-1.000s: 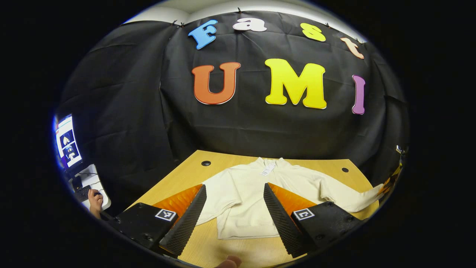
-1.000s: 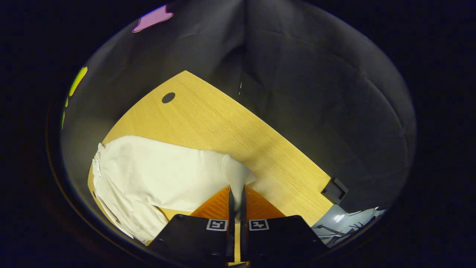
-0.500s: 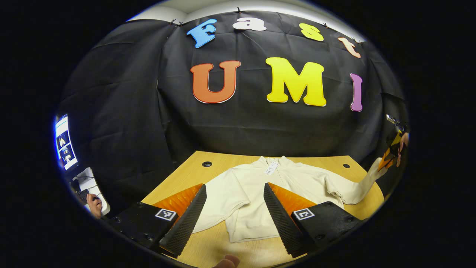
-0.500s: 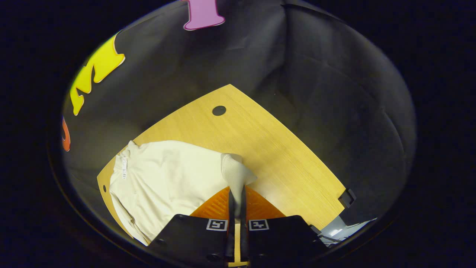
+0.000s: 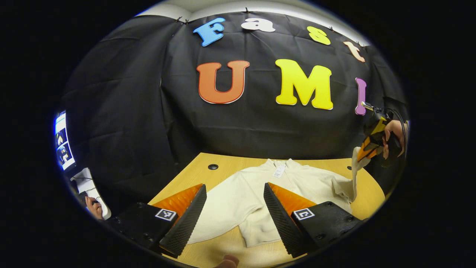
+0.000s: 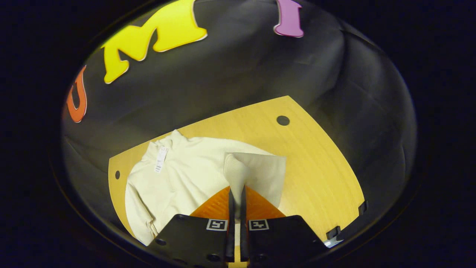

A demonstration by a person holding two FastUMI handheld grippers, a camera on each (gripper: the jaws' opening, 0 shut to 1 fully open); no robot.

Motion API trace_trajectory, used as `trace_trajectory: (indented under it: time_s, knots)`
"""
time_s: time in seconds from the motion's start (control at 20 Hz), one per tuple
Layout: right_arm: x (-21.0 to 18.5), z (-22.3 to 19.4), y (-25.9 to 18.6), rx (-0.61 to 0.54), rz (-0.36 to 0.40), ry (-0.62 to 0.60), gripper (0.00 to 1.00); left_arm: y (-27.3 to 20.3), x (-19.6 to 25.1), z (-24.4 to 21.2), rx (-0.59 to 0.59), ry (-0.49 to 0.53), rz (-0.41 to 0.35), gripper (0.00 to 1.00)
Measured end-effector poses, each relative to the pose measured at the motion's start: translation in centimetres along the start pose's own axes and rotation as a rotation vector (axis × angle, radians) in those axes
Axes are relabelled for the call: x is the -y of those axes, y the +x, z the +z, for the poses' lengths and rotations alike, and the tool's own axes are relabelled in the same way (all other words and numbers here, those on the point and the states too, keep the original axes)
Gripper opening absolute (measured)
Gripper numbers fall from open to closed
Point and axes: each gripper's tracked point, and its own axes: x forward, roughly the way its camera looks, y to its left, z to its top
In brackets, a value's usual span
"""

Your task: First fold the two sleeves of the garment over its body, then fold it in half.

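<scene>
Right gripper (image 6: 237, 193): jaws pressed together on the ribbed cuff (image 6: 235, 172) of the garment's sleeve (image 6: 260, 175); it looks down at the table from above. In the left gripper view it (image 5: 366, 150) hangs high over the table's right edge, gripped by a hand (image 5: 392, 136).
Left gripper (image 5: 234, 212): jaws spread wide, holding nothing; it hovers low over the table's near edge, aimed across the garment toward the booth's wall.
Garment (image 5: 260, 190): cream, soft knit with a stand-up collar, lying flat and face up across the middle of the table, collar toward the far edge, hem toward the near edge. A small white tag (image 5: 278, 171) lies at the collar.
Sleeve: raised off the table by its cuff, the cloth hanging in a loose fold from the jaws down to the shoulder.
Other sleeve (image 5: 215, 216): flat on the table, angled toward the near left corner.
Table (image 5: 186, 178): pale wood grain, rounded corners, a dark round hole (image 5: 213, 166) near the far left corner.
</scene>
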Motion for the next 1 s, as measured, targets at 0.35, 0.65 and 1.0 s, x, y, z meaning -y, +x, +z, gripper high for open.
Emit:
trace_trajectory:
  time_s: [0.35, 0.65, 1.0]
  knots:
    - [-13.2, -2.3, 0.2, 0.033, 0.101, -0.164, 0.06, 0.7, -4.8, -1.4, -0.023, -0.021, 0.046, 0.98]
    - [-20.4, -5.2, 1.3, 0.018, 0.148, -0.239, 0.06, 0.7, -8.3, -2.7, -0.044, -0.030, 0.082, 0.98]
    - [-29.0, -9.4, 4.2, -0.021, 0.217, -0.336, 0.06, -0.4, -11.2, -4.9, -0.079, -0.045, 0.136, 0.98]
